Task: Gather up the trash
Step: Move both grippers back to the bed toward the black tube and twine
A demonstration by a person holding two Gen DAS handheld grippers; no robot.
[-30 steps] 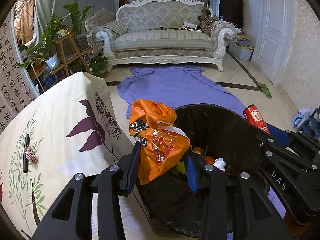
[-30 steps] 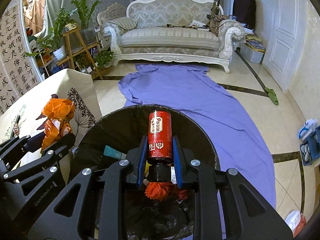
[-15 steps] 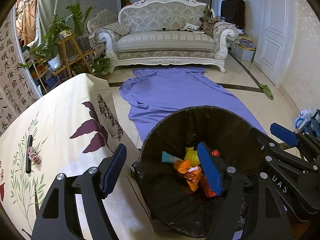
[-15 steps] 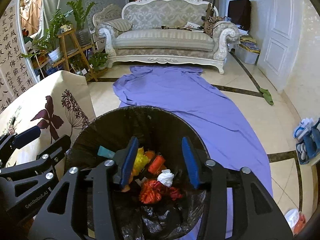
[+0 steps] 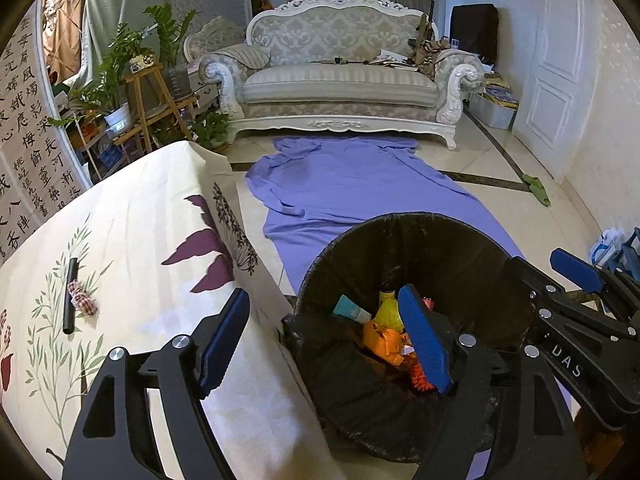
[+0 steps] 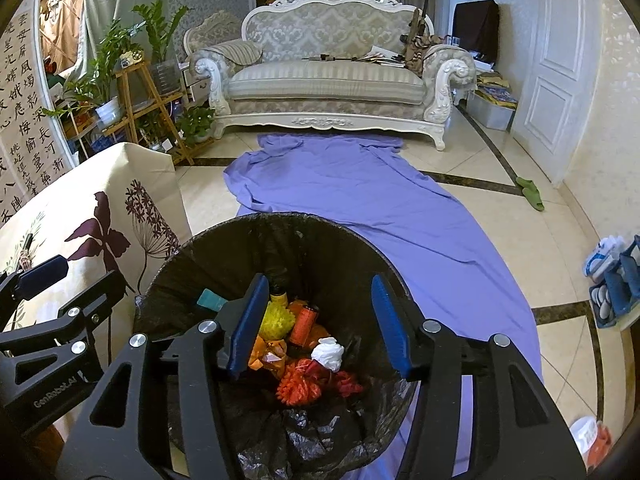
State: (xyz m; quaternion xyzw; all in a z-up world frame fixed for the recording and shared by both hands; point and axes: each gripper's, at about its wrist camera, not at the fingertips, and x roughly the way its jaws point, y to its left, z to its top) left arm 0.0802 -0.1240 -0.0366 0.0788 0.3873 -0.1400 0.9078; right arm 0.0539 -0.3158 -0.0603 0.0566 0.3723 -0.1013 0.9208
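Trash (image 6: 304, 344) lies in the black-lined bin (image 6: 224, 240): red can, orange wrapper, white wad. Left gripper (image 5: 324, 336) and right gripper (image 6: 320, 320) hover above it, jaws just opened, nothing between them. A black stick (image 5: 70, 296) remains on the tablecloth (image 5: 140, 216); likely light, rigid, best pinched mid-length.
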